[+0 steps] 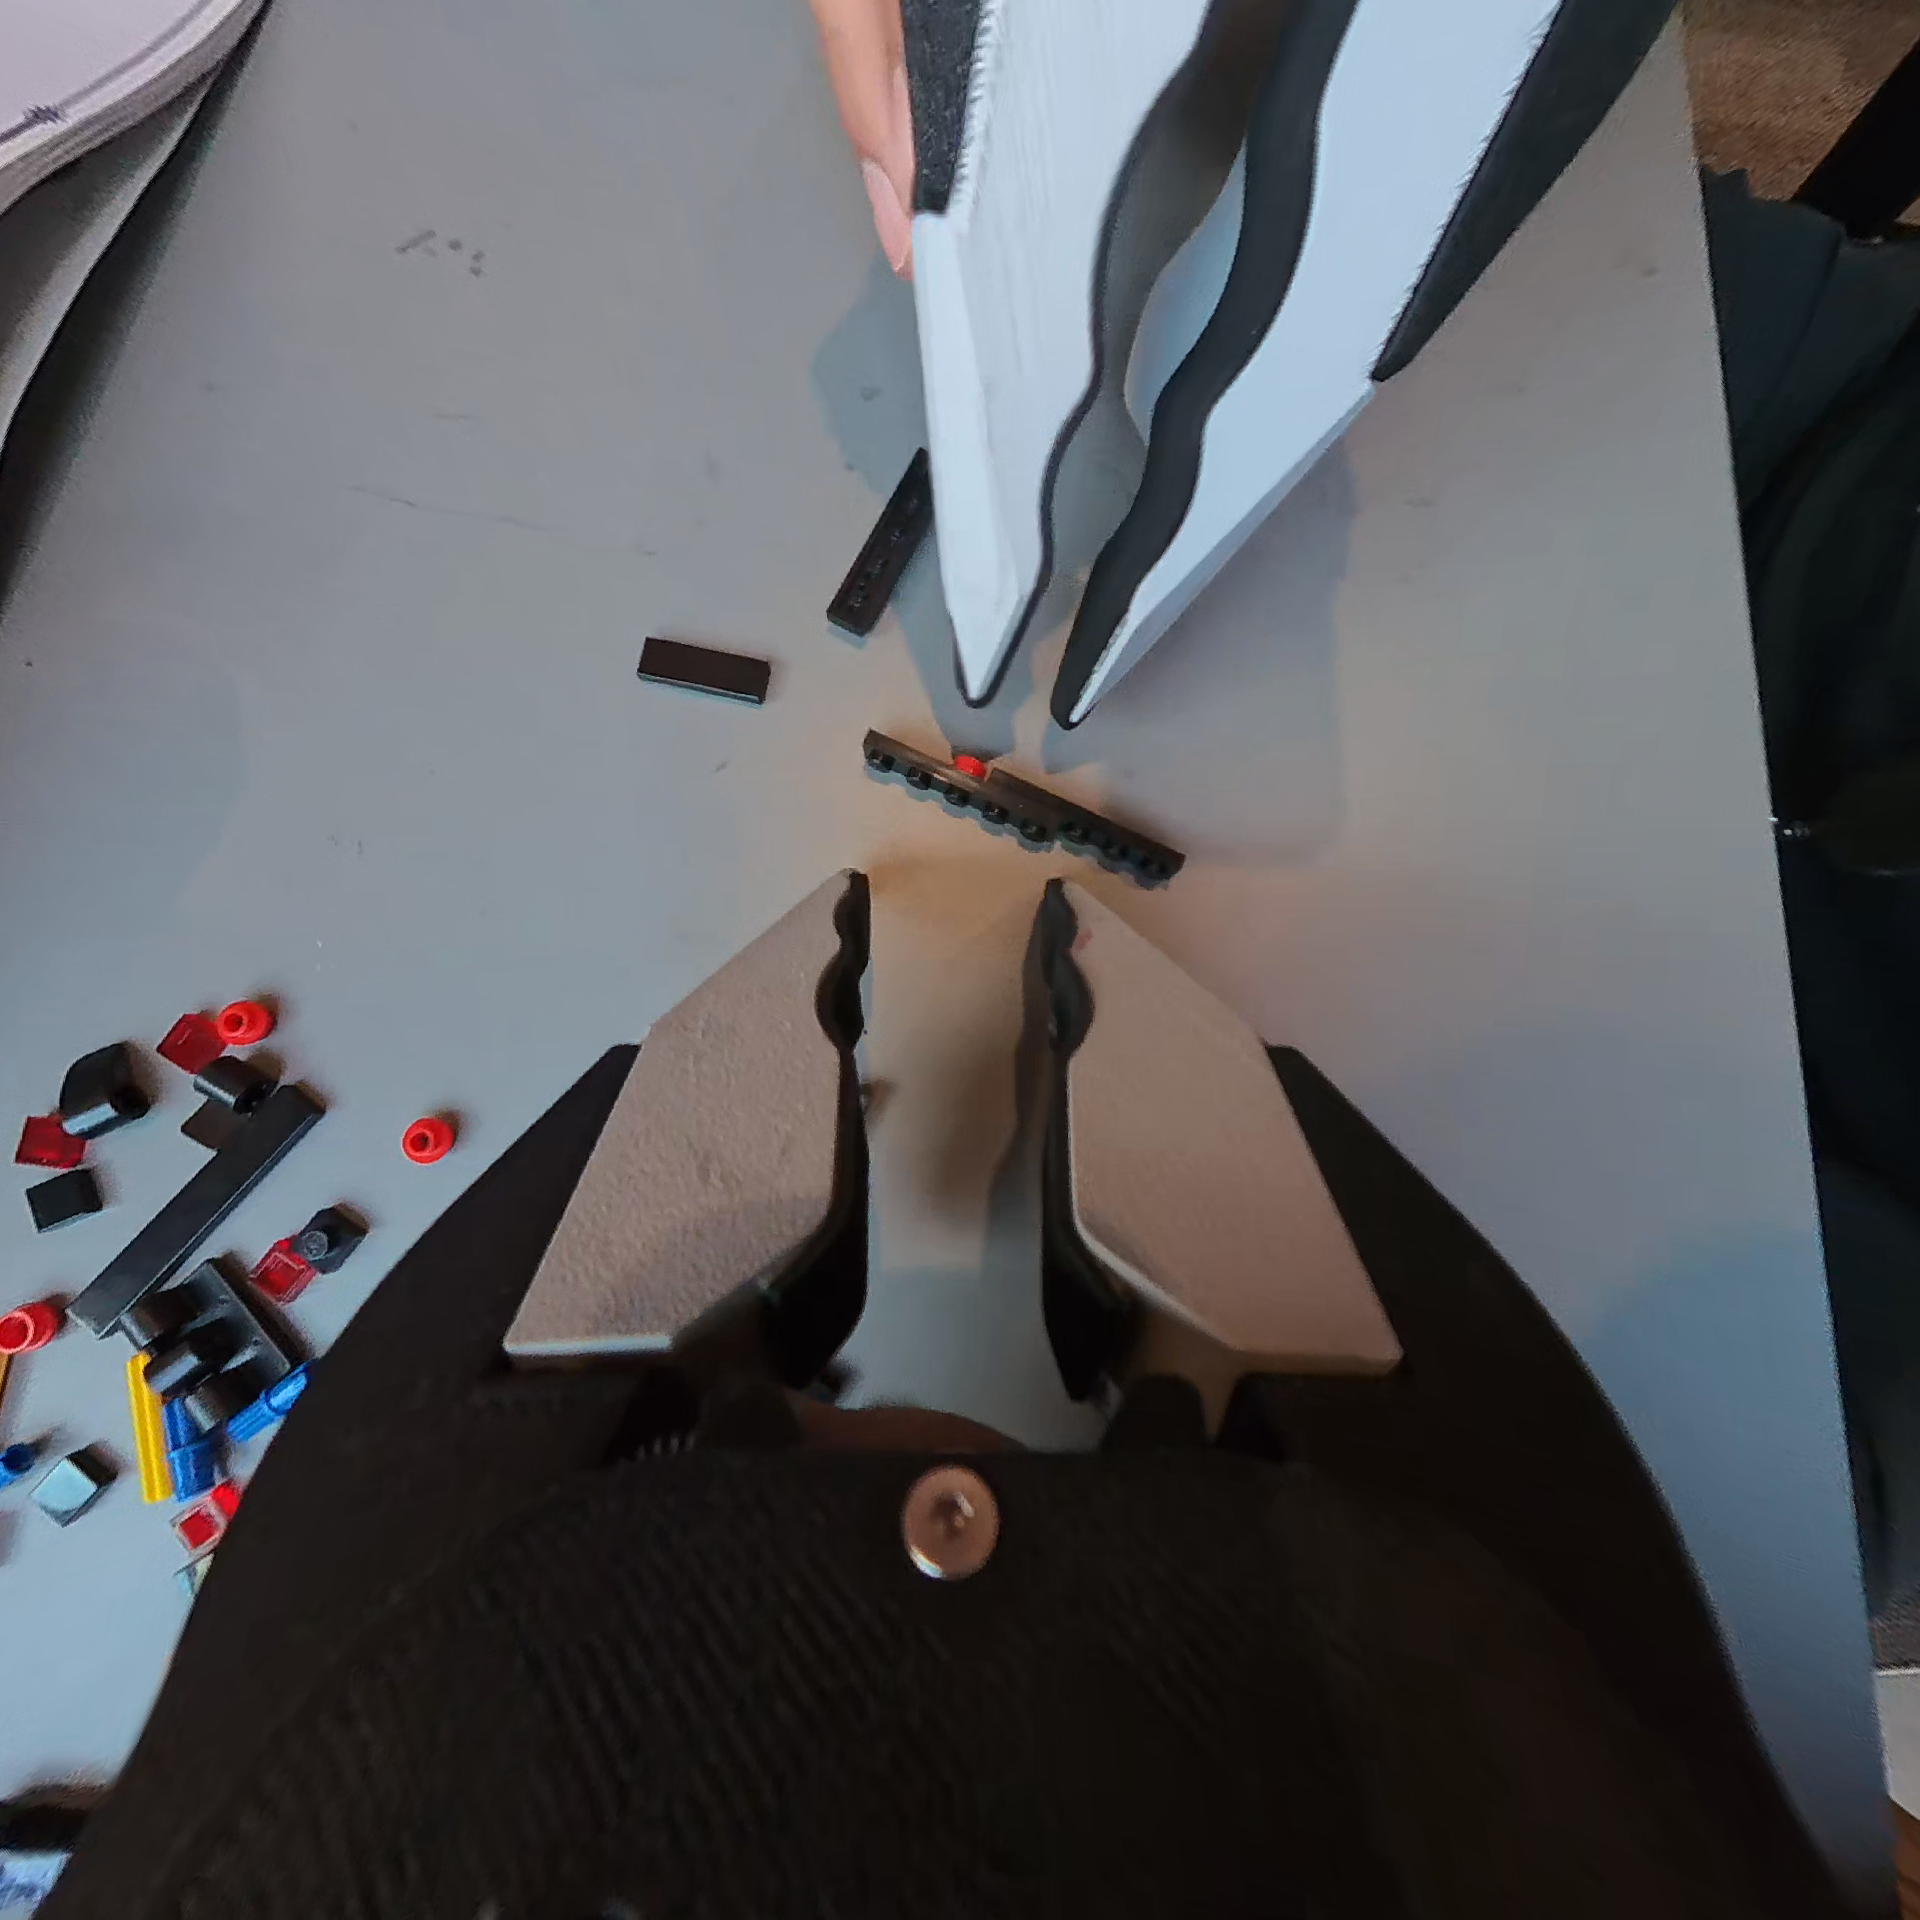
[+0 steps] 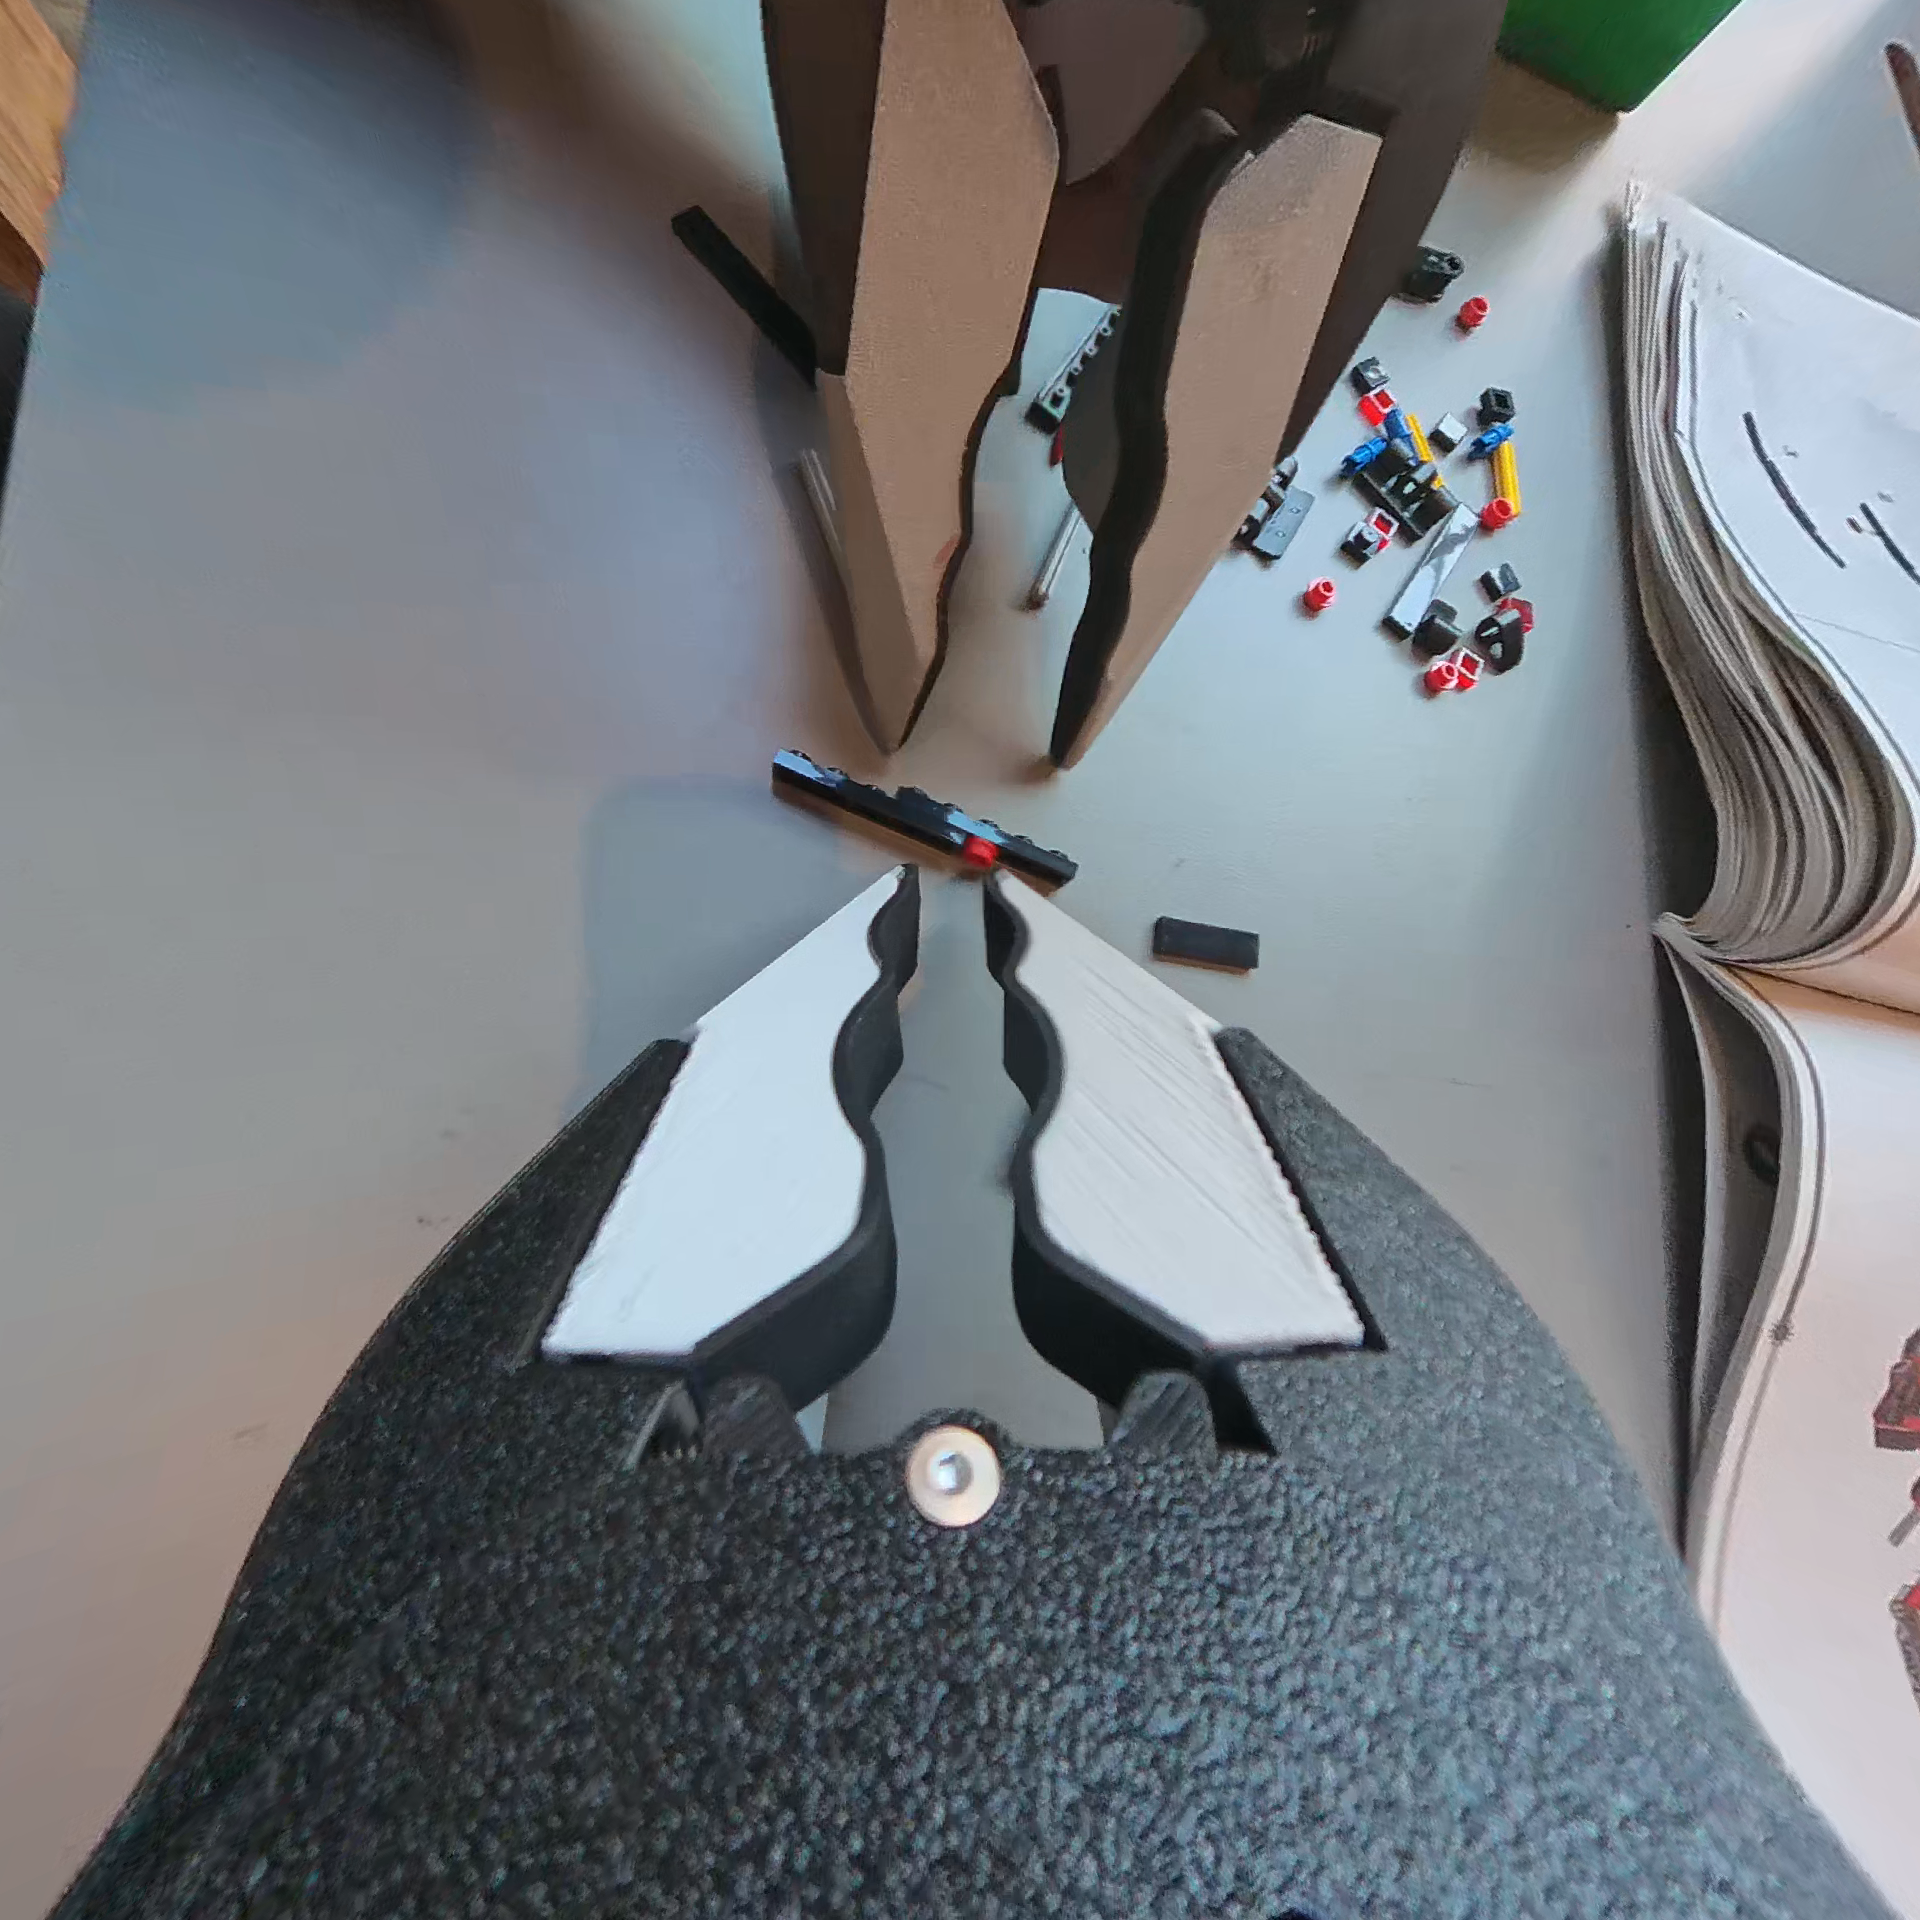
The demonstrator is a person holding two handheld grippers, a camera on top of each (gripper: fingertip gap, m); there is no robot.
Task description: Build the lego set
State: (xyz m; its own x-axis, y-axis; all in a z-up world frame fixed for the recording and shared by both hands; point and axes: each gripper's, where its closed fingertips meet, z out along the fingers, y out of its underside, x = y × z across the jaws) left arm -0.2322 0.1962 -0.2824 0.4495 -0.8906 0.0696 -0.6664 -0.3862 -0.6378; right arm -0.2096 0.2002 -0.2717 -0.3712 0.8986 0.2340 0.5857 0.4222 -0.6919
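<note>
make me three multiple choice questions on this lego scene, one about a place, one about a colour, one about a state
1. Where does the long black plate assembly lie?
A. on the open booklet
B. on the table between the two claws
C. in the pile of loose pieces

2. What colour is the small round piece on that assembly?
A. red
B. yellow
C. blue

3. What state is the right claw in?
A. shut on the smooth black tile
B. lifting the assembly
C. open, holding nothing

Key: 1 B, the assembly sits on the grey table with the left claw on one side and the right claw on the other. 2 A, the stud on it shows red in both views. 3 C, a gap shows between its tips and the smooth black tile lies apart on the table.
</note>
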